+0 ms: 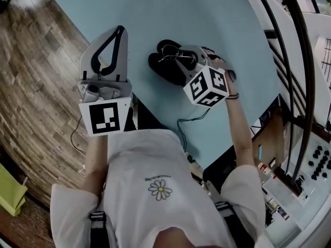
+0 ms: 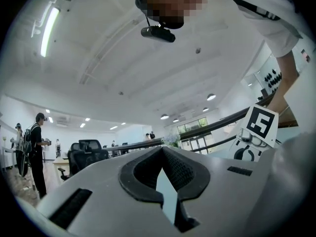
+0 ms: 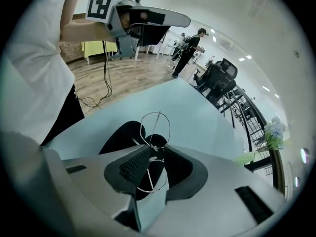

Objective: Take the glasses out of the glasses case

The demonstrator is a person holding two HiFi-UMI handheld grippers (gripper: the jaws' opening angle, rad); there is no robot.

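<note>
Although the glasses [image 3: 155,127] hung just above the open black case [image 3: 118,137], pinched by their wire frame in the right gripper [image 3: 156,150], they seemed out but not yet set down. The case lay on the blue table [image 1: 207,14]. The left gripper [image 2: 162,149], clenched on nothing, was held up well aside.
</note>
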